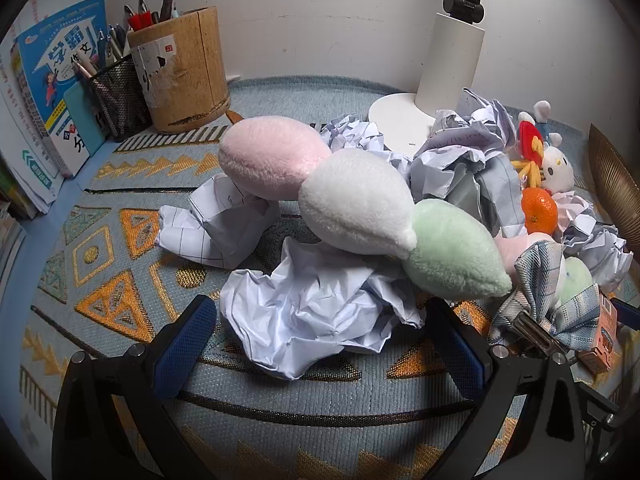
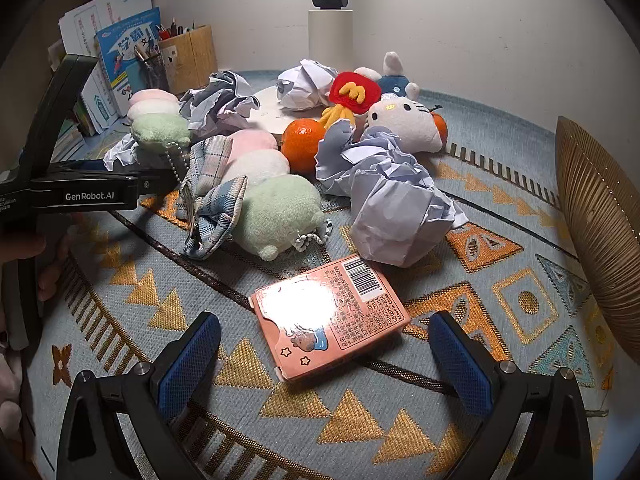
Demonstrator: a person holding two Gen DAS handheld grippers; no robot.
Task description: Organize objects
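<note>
Right wrist view, both tools gape empty, glare hides pink card box (image 2: 330, 322) label, perhaps cartoon.

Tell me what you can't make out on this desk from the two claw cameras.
- Pink box: right wrist view, glare whites out its top picture.
- Second orange: right wrist view, mostly hidden behind the white cat plush.
- Lamp: both views, its head is cut off by the top edge.
- Pen cup: left wrist view, pen labels too small to read.
- Crumpled paper: left wrist view, any writing is folded inside.
</note>
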